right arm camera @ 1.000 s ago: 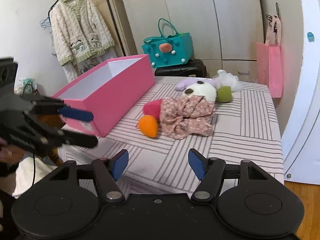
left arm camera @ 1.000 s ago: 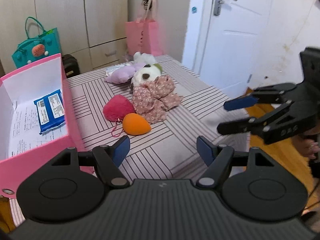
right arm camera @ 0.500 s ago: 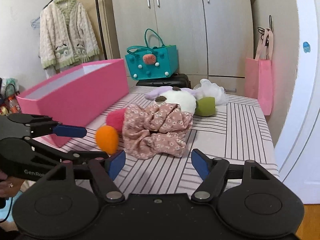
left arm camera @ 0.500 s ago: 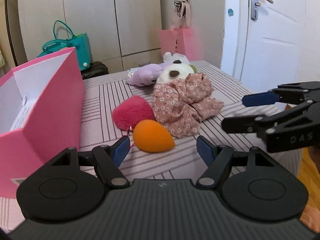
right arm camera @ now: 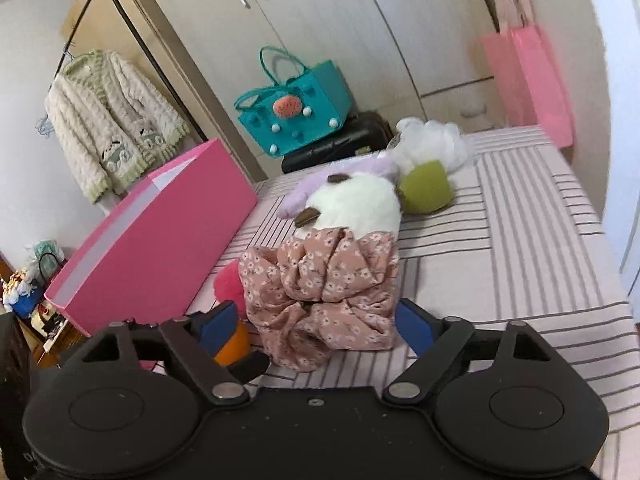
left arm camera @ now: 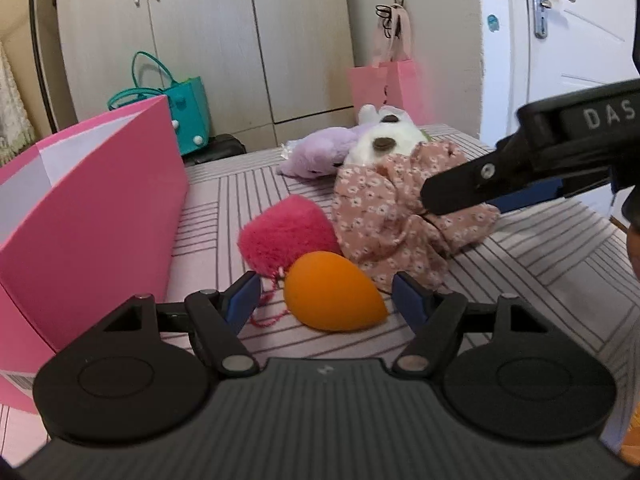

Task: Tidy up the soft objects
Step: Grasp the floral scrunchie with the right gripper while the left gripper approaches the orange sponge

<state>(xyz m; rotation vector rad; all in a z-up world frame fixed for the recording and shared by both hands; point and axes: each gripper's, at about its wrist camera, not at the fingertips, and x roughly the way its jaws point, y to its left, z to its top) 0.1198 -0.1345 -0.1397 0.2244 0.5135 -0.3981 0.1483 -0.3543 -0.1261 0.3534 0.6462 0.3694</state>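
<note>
An orange egg-shaped sponge (left arm camera: 332,294) lies on the striped table (left arm camera: 540,264), just ahead of my left gripper (left arm camera: 326,300). That gripper is open, its pads clear of the sponge on both sides. A fuzzy pink ball (left arm camera: 288,232) touches the sponge from behind. My right gripper (right arm camera: 316,320) straddles a bunched floral pink cloth (right arm camera: 324,284); its jaws are opening and do not press the cloth. Behind the cloth lie a white plush (right arm camera: 356,204) with brown spots, a lilac plush (right arm camera: 304,188) and a green piece (right arm camera: 426,188).
An open pink box (left arm camera: 92,208) stands along the table's left side. Behind the table are a teal bag (right arm camera: 296,112), a pink paper bag (right arm camera: 528,80), wardrobe doors and a cardigan (right arm camera: 112,120) on a rack. A white door (left arm camera: 560,40) is at the right.
Both grippers came lower and nearer to the pile. The left one reached the orange sponge. The right one rolled, widened its jaws and now stands around the floral cloth.
</note>
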